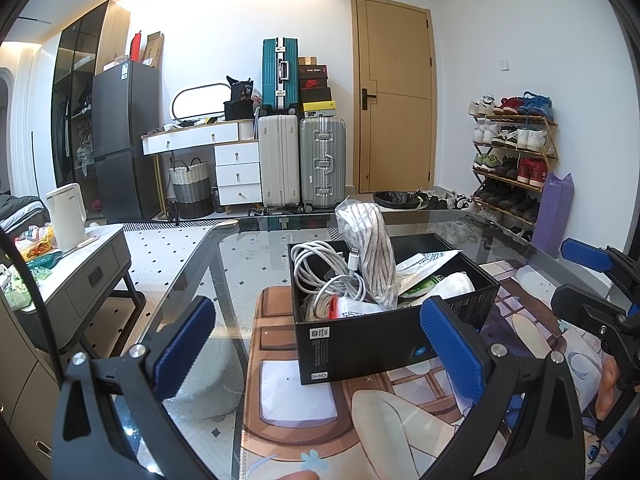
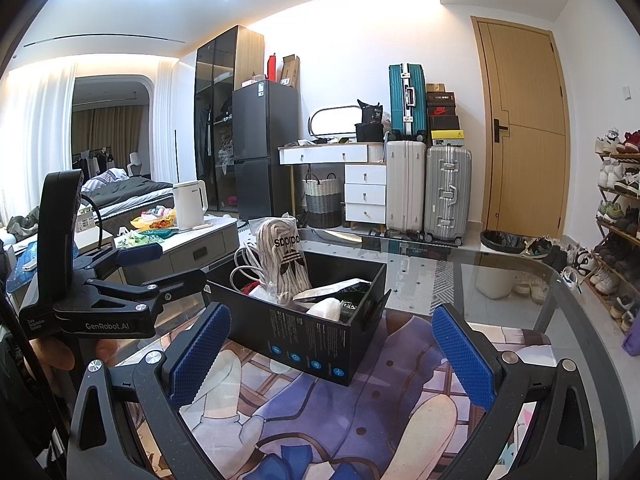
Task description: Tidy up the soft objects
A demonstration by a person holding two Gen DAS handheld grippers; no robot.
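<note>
Holding both claws low over the printed desk mat (image 2: 304, 420), I have my left gripper (image 1: 316, 344) spread wide with nothing between its blue pads, and my right gripper (image 2: 332, 356) gaping the same way, empty too. I judge I keep them parted like this so that either can close on something soft without fumbling.

Just ahead of both sits the black box (image 1: 360, 344), resting on the mat, one corner turned toward my right claw. Everything soft that I can see already lies inside it: a coil of white cable (image 1: 320, 276) at the left, a bagged bundle of pale rope (image 2: 282, 260) standing up above the rim, and a white cloth (image 2: 330, 307) beside a flat printed packet (image 2: 332, 289) toward the right. Standing the rope upright likely leaves room for the rest.

No loose soft things show on the mat, so this could be the box packed and finished, or a full box waiting to be sorted out; I cannot tell which.

Beyond lies the bare glass table (image 2: 500, 280), then suitcases (image 1: 300, 160) and a door (image 1: 394, 92) against the far wall.
</note>
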